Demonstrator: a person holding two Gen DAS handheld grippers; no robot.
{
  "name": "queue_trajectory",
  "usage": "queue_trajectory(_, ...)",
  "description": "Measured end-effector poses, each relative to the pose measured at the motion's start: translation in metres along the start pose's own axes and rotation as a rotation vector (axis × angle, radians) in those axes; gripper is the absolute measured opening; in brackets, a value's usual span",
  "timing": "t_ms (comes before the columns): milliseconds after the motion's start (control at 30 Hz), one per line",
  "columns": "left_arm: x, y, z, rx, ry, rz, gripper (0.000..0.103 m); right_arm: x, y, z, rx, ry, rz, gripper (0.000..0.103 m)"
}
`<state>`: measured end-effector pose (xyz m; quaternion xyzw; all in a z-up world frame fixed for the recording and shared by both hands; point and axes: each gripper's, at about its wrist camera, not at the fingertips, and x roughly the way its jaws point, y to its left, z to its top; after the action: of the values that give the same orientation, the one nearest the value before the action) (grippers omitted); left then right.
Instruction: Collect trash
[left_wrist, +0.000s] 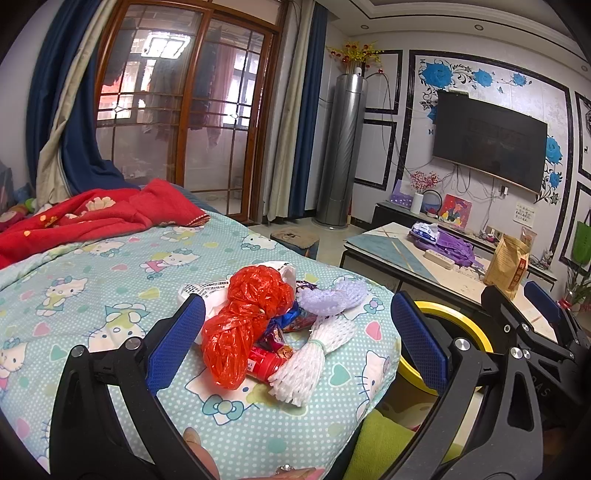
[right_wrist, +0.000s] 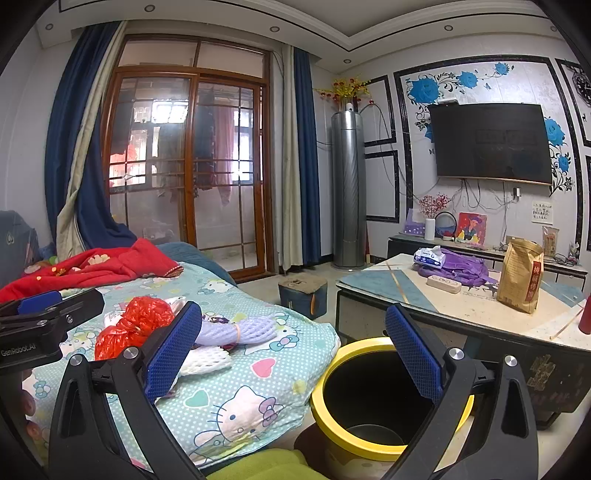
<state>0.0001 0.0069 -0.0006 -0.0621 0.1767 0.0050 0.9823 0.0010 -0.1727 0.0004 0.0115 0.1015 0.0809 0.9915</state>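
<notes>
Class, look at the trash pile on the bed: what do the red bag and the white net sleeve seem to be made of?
Red bag: thin plastic film, probably; glossy, crinkled, slightly see-through, knotted. White net sleeve: foam mesh, it seems; matte, puffy lattice strands, cinched by a band.

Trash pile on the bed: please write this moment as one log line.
left gripper: open, facing trash pile | right gripper: open, empty | bin: no trash visible

Red plastic bag and white foam netting lie on a teal cartoon-cat sheet; yellow-rimmed black bin.
</notes>
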Motion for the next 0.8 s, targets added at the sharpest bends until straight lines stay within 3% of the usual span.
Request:
queue_trajectory(433, 0.004, -0.001, -0.005, -0.019, 0.023, 0.002, 0.092, 0.005, 0.004, -0.005, -0.012, 0.009, 0.041, 0.097)
queue_trajectory(800, 0.005, 0.037, 0.0, -0.09, 0.045, 0.019, 0.092, 0.002, 0.036, 0.005, -0.113, 0.031, 0.24, 0.097)
